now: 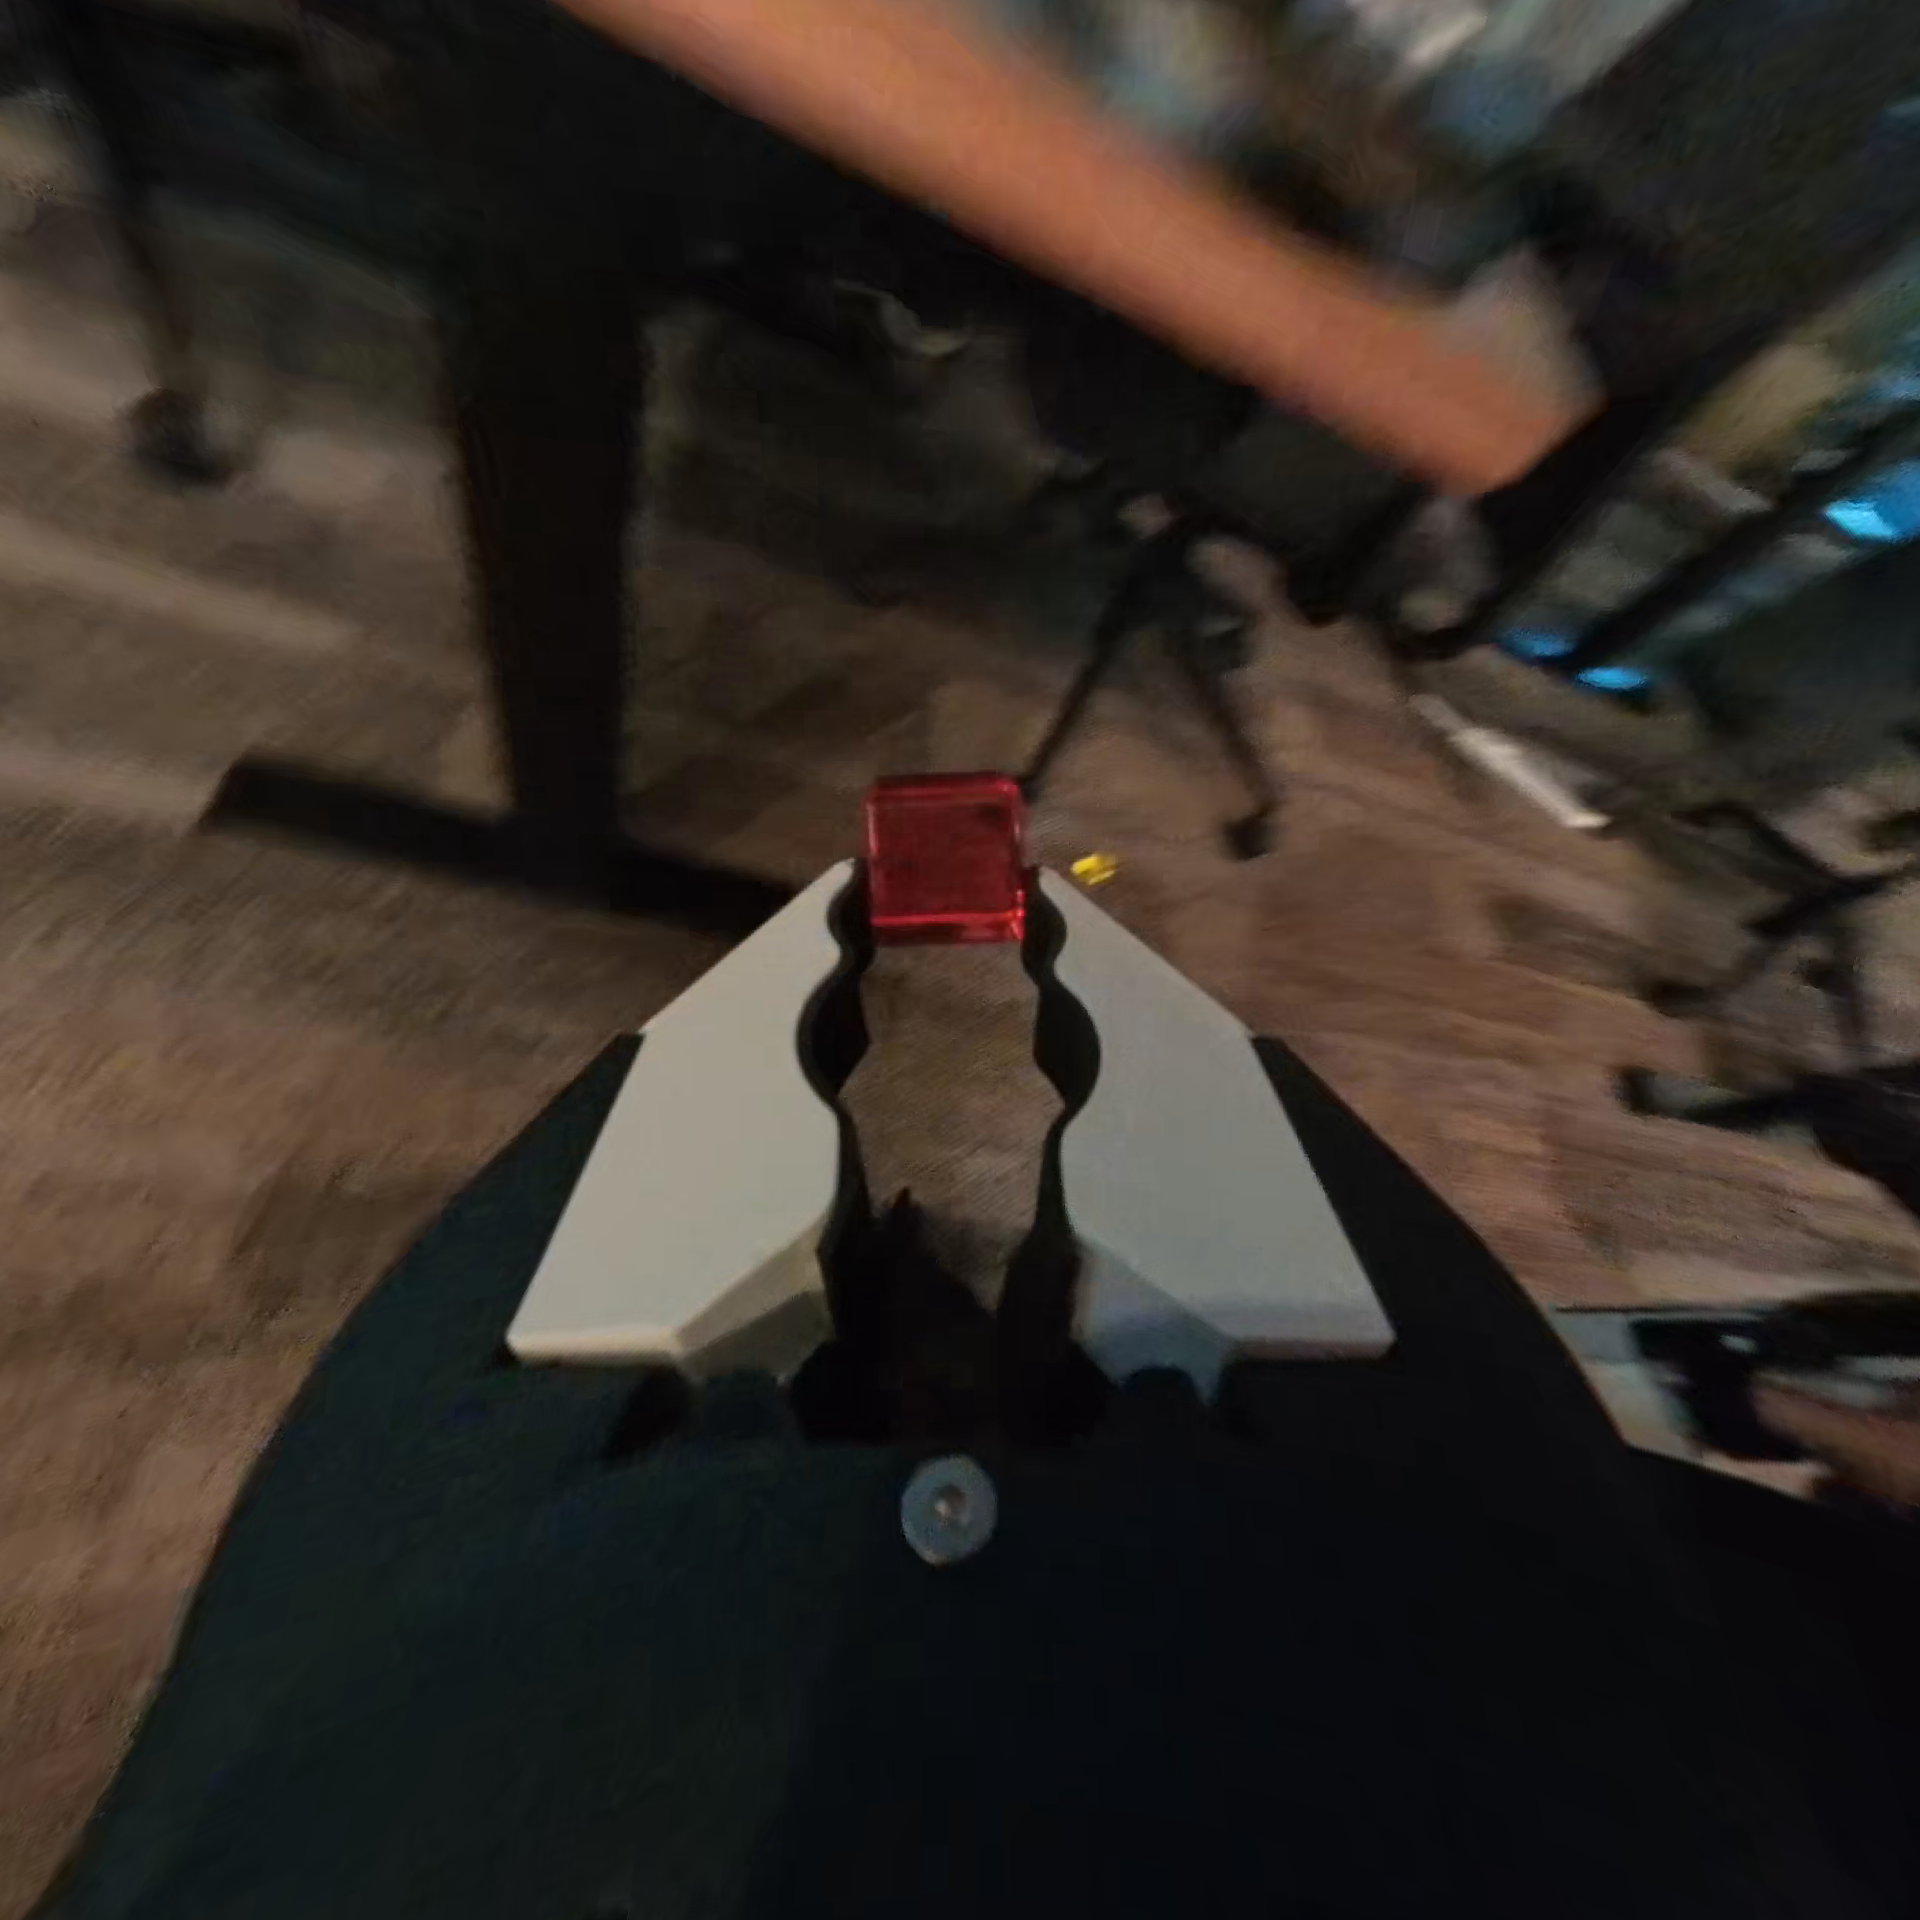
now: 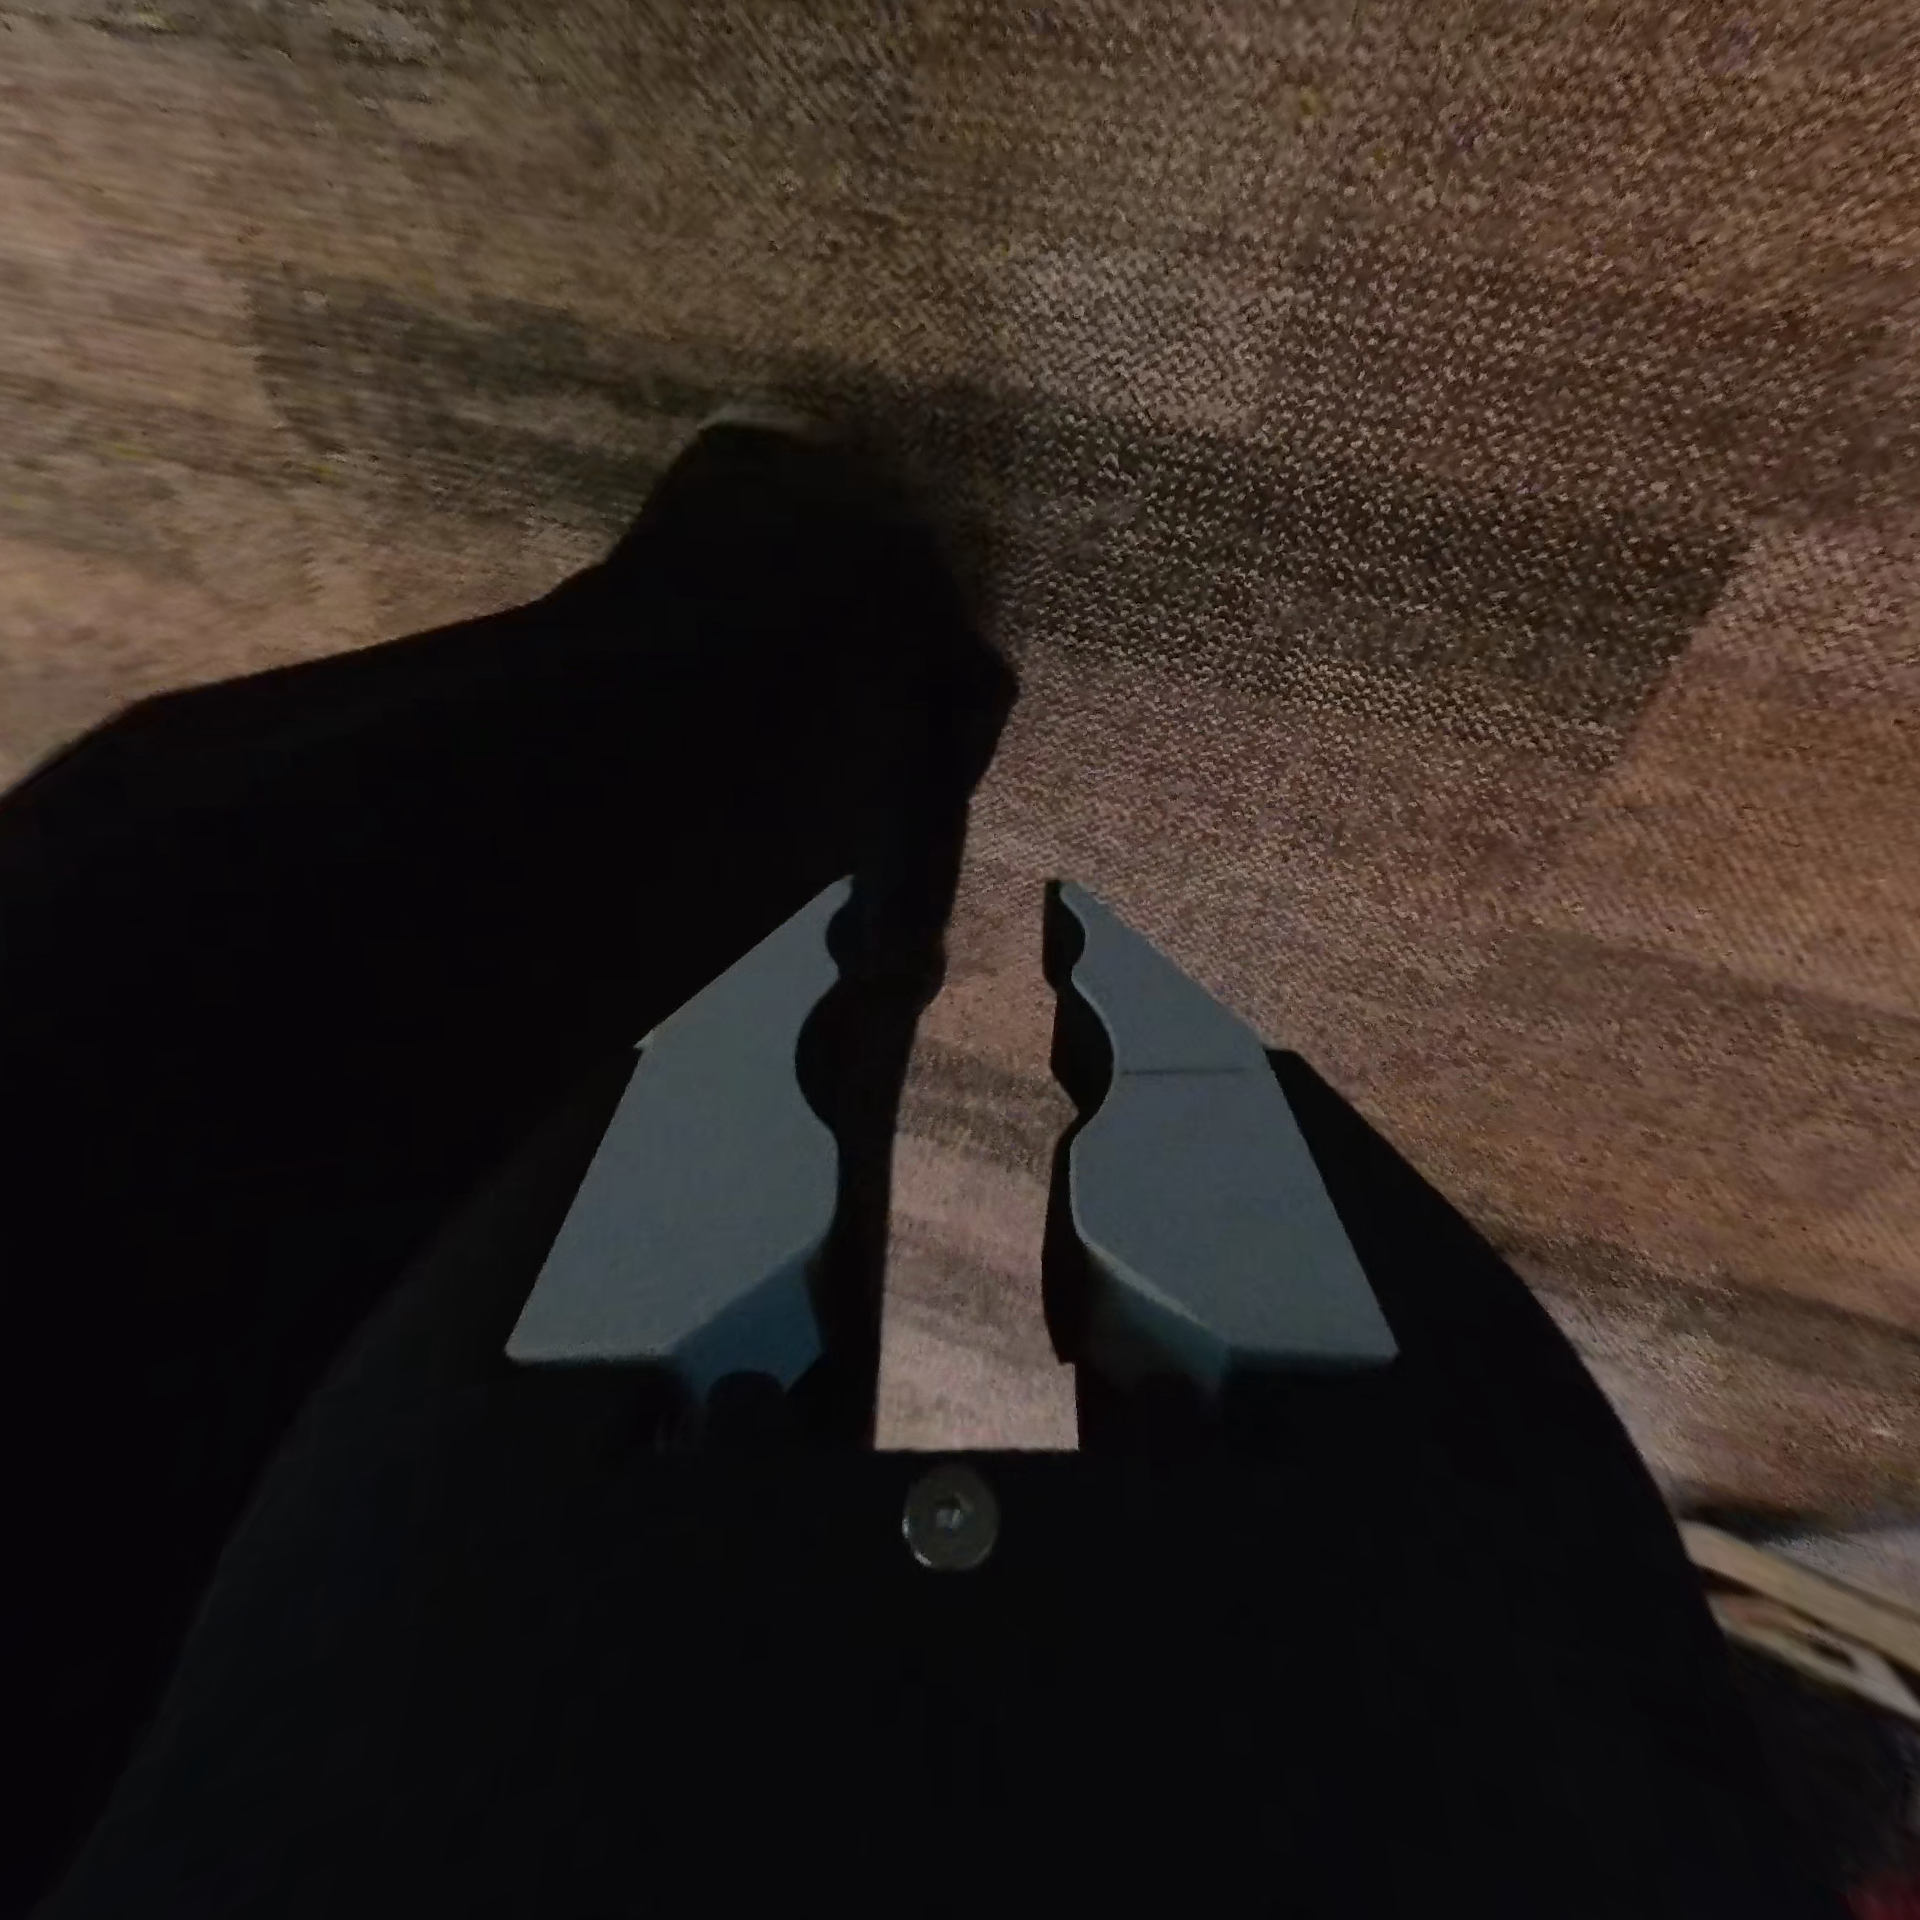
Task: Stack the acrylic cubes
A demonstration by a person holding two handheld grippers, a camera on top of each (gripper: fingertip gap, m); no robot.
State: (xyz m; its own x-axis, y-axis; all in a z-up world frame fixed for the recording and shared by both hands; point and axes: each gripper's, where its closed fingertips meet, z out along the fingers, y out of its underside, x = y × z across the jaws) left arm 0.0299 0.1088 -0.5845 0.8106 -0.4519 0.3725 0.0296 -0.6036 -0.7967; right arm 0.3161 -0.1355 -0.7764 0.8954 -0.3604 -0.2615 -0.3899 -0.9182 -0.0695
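In the left wrist view my left gripper (image 1: 948,883) is shut on a small clear red cube (image 1: 943,862). Both pale fingertips press on its sides and hold it above the brown carpet (image 1: 312,1039). In the right wrist view my right gripper (image 2: 951,894) is open, with only bare carpet (image 2: 1351,416) showing in the gap between its fingers. A large dark shape (image 2: 520,779) fills the left of that view and passes behind the left finger (image 2: 727,1091); I cannot tell what it is.
A person's bare forearm (image 1: 1039,208) crosses the top of the left wrist view. A black table leg with a flat foot (image 1: 551,582) stands at the left, and thin black tripod legs (image 1: 1195,665) at the right. A small yellow thing (image 1: 1093,868) lies on the carpet beside the cube. There is about 45 centimetres between the tips of the two grippers.
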